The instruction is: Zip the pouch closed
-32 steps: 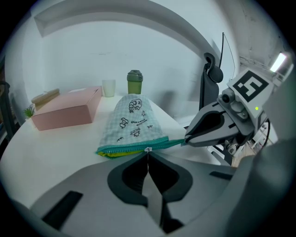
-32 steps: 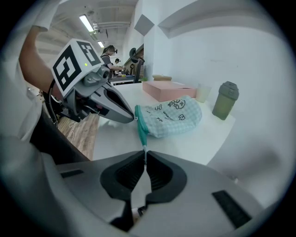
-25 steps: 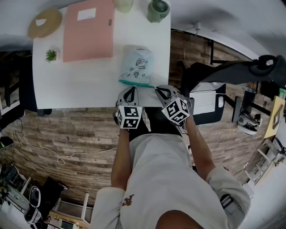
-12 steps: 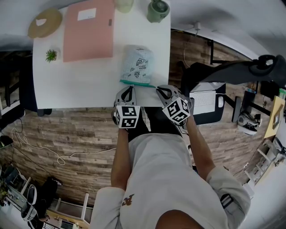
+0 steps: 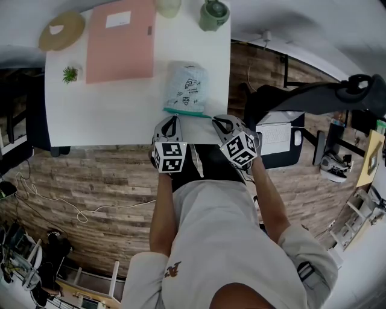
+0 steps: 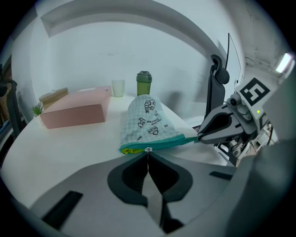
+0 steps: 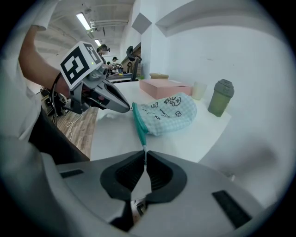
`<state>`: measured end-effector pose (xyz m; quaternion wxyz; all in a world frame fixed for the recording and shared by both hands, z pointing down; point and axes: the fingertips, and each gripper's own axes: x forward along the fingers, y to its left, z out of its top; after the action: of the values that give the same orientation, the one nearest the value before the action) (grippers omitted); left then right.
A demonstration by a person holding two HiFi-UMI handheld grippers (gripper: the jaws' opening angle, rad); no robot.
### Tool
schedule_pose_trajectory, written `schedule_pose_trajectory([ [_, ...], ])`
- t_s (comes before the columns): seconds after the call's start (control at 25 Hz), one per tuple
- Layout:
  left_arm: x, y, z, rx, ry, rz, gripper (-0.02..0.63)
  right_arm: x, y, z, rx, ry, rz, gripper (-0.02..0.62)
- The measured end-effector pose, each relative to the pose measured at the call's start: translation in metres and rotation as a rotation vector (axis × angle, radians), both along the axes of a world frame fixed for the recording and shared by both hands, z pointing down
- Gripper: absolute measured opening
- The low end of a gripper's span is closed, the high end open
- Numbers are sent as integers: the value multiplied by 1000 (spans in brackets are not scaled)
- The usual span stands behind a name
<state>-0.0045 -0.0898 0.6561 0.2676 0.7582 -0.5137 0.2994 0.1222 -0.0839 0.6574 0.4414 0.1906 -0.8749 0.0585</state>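
A pale checked pouch [image 5: 185,86] with small printed figures lies on the white table [image 5: 108,117], its teal zipper edge [image 5: 187,112] toward me. My left gripper [image 5: 172,122] is shut on the small white zipper pull [image 6: 148,149] near the pouch's left end, where yellow lining [image 6: 131,150] shows. My right gripper [image 5: 218,122] is shut on the right end of the zipper edge [image 7: 138,127]. In the left gripper view the right gripper [image 6: 200,137] pinches that end. In the right gripper view the left gripper [image 7: 130,110] sits at the far end.
Behind the pouch stand a pink box [image 5: 119,39], a green bottle [image 5: 213,13] and a pale cup [image 5: 167,6]. A small plant [image 5: 69,74] and a round wooden disc [image 5: 60,30] are at the far left. The table's front edge runs just under both grippers.
The left gripper has edged slightly to the left along the zipper edge. The right gripper and the pouch have stayed in place.
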Motion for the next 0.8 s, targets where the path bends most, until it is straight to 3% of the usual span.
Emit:
schedule_pose_trajectory([
  [0.8,-29,-3,1,0,-36,-24,2,6,-4,1,8,12,42,17],
])
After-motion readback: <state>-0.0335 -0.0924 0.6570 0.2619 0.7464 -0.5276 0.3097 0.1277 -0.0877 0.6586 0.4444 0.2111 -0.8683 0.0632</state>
